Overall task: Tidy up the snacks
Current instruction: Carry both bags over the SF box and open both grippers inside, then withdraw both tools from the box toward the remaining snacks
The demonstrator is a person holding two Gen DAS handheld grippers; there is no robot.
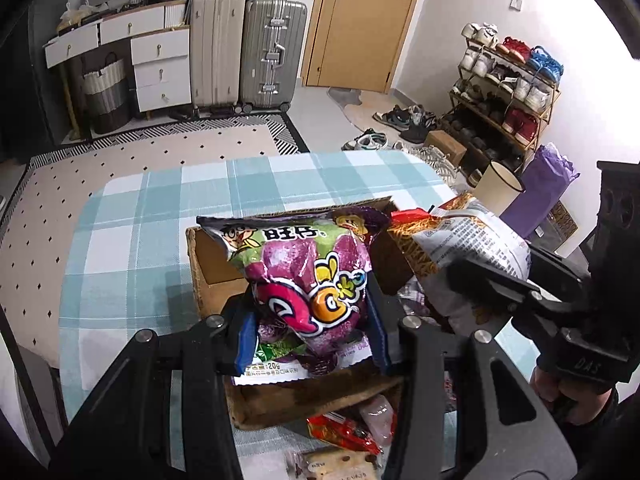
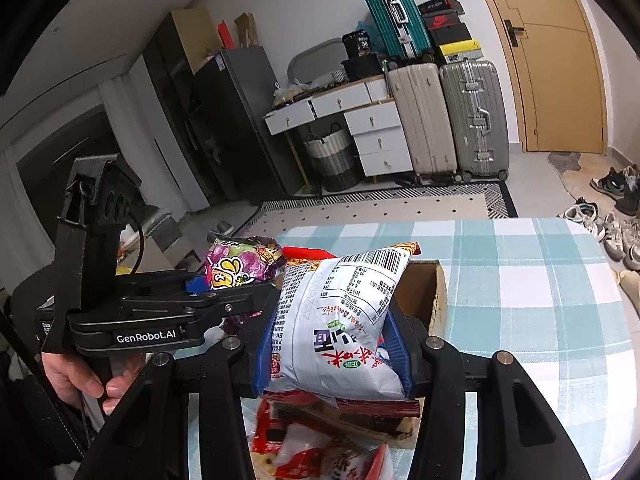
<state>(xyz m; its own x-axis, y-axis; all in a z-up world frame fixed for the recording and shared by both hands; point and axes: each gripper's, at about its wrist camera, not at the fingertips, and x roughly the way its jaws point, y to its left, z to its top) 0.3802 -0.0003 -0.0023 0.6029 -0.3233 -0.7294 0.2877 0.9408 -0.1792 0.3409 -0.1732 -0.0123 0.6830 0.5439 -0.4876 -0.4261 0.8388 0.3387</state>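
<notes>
My left gripper [image 1: 312, 320] is shut on a purple and green candy bag [image 1: 308, 280], held over an open cardboard box [image 1: 216, 268] on the checked tablecloth. My right gripper [image 2: 332, 336] is shut on a white snack bag [image 2: 340, 320] with a barcode and printed text, held above the same cardboard box [image 2: 424, 292]. In the left wrist view the white bag [image 1: 472, 240] hangs just right of the candy bag, with the right gripper behind it. In the right wrist view the candy bag [image 2: 236, 264] and the left gripper [image 2: 200, 284] sit at the left, a hand under the handle.
Several loose snack packets [image 1: 348, 432] lie on the blue checked tablecloth [image 1: 132, 240] in front of the box, also seen as red and white packets [image 2: 304, 452]. A white bin [image 1: 500, 188], shoe rack [image 1: 508, 88] and suitcases [image 1: 248, 48] stand on the floor beyond the table.
</notes>
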